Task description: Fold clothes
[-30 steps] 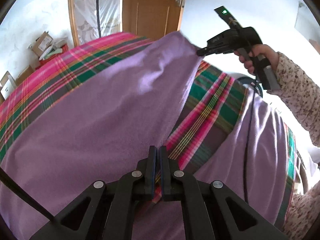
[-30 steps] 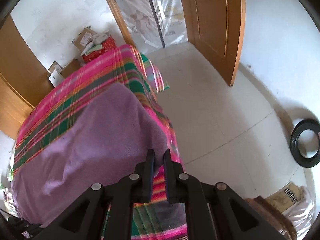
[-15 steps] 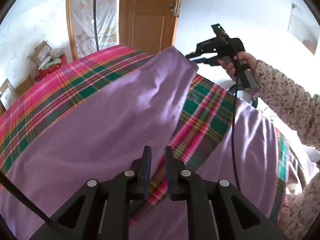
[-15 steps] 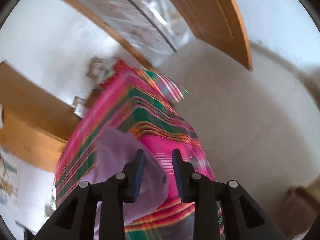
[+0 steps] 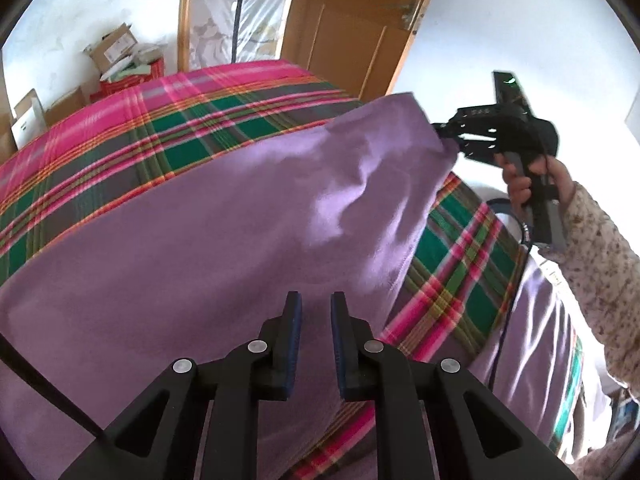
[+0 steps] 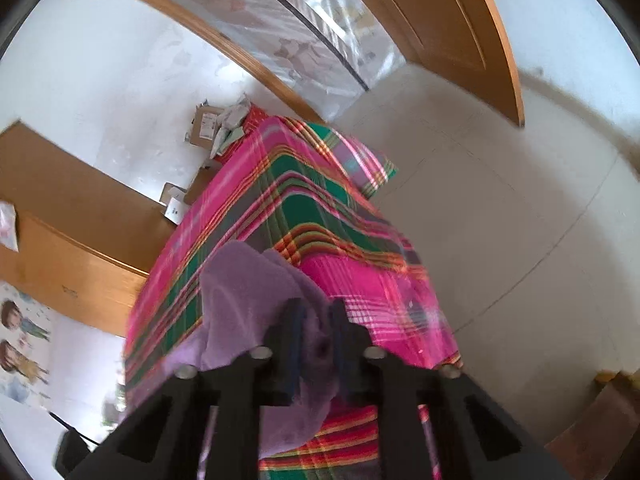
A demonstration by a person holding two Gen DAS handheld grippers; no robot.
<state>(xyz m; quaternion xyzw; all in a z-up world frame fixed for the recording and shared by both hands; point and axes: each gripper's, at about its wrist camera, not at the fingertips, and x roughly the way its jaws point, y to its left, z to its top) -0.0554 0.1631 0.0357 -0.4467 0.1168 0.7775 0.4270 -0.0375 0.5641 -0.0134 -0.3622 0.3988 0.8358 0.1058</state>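
Two right fingers point(image 6: 294, 332) closing on purple cloth point(image 6: 248, 280)

The left wrist view is aimed steeply down along its jaws, close over the purple cloth point(image 5: 224, 264). The right wrist view is tilted down past its jaws across the plaid bedspread point(image 6: 304, 216) toward the wooden door point(image 6: 460, 28). Cloth, bedspread and door are shared.

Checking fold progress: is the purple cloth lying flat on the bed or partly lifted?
Partly lifted. The right tongs are closing on one corner of the purple cloth, holding it raised above the plaid bedspread; the rest drapes down.
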